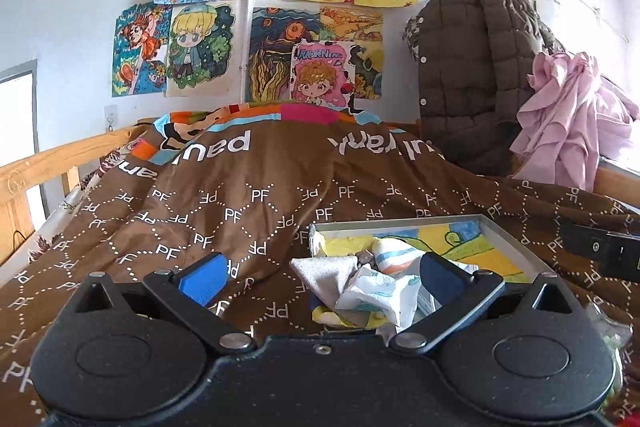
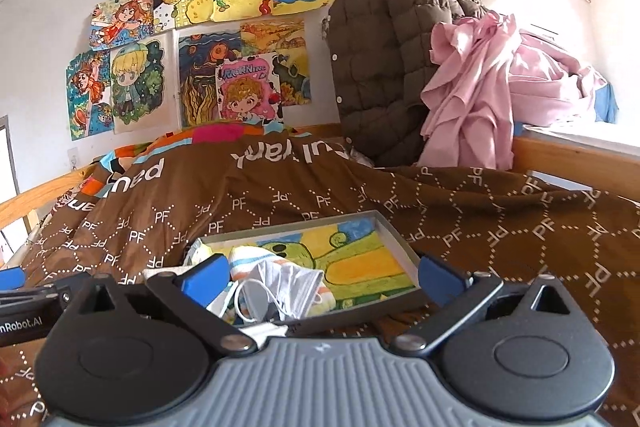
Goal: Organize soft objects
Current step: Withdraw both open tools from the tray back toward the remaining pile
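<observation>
In the left wrist view, the left hand-held gripper is seen with its jaws spread wide and nothing held. Just beyond it, a shallow tray is laid on a brown bedspread; a grey cloth and a striped sock are piled at the tray's near end.

In the right wrist view, the right hand-held gripper is likewise held open and empty. The tray is seen ahead of it, with a face mask and the sock inside.

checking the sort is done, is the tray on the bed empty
No, the tray holds a small heap of soft things, among them a face mask and a striped sock.
</observation>
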### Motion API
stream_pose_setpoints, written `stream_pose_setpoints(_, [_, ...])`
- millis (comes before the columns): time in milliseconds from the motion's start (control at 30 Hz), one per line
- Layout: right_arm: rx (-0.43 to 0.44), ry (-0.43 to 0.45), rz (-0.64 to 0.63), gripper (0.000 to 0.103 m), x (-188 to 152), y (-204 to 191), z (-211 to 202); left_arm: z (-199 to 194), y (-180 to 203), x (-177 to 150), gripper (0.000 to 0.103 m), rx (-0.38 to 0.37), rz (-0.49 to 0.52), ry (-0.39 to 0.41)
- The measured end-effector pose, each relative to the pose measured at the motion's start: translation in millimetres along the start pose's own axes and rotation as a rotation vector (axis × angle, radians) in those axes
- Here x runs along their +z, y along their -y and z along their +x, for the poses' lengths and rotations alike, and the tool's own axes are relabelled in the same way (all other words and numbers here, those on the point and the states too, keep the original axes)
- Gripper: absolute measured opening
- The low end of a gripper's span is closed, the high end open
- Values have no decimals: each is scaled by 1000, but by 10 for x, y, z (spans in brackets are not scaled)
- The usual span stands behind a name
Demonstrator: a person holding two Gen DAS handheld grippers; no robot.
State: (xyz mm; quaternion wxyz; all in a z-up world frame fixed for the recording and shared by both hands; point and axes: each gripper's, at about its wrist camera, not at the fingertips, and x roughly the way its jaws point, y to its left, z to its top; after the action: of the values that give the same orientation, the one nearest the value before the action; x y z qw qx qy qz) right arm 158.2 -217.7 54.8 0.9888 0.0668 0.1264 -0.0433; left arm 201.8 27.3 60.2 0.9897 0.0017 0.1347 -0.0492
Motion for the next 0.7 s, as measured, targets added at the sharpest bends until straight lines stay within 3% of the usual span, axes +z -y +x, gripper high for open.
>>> stream_pose_setpoints(700, [-9, -109, 11, 103, -386, 142, -573, -566, 163, -416, 102, -40, 39, -80])
